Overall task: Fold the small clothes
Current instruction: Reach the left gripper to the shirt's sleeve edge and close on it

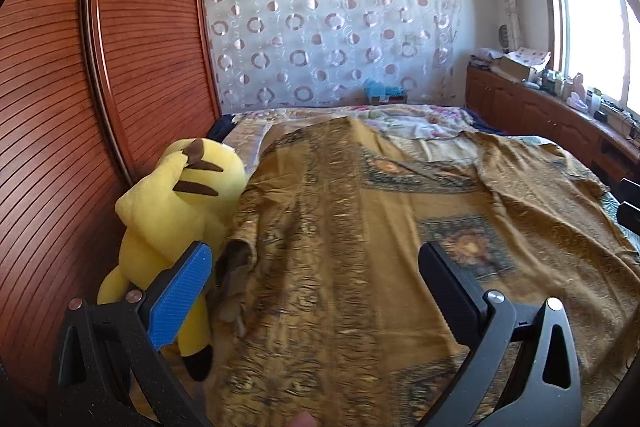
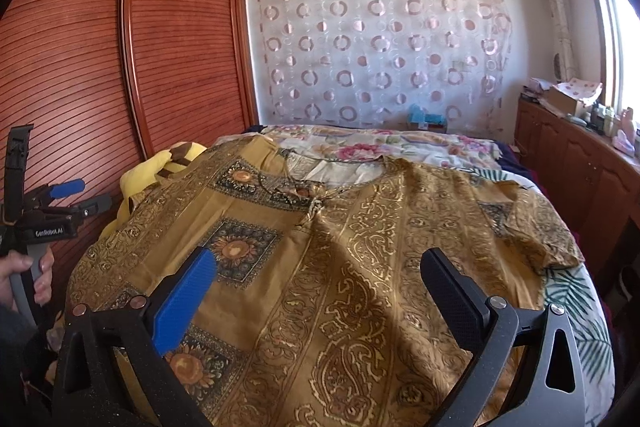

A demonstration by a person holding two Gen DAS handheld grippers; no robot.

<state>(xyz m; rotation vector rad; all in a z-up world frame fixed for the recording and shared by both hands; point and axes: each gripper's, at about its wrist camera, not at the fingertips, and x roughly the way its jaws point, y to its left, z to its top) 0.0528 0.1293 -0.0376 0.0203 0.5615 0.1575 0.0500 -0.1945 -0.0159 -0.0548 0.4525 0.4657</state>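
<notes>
A mustard-gold patterned garment [image 2: 340,267] lies spread flat over the bed, its neckline [image 2: 316,203] toward the far end and a short sleeve [image 2: 532,227] out to the right. The same garment [image 1: 340,247] fills the left wrist view. My left gripper [image 1: 316,255] hovers open above the garment's left part, nothing between its fingers; it also shows at the left edge of the right wrist view as the left gripper [image 2: 66,195], held by a hand [image 2: 24,271]. My right gripper [image 2: 320,263] stands open over the garment's middle, holding nothing.
A yellow plush toy [image 1: 180,207] sits at the bed's left edge against the wooden wardrobe [image 1: 60,107]. A floral bedsheet [image 2: 380,143] covers the far end. Wooden cabinets [image 2: 580,167] with clutter run along the right under the window.
</notes>
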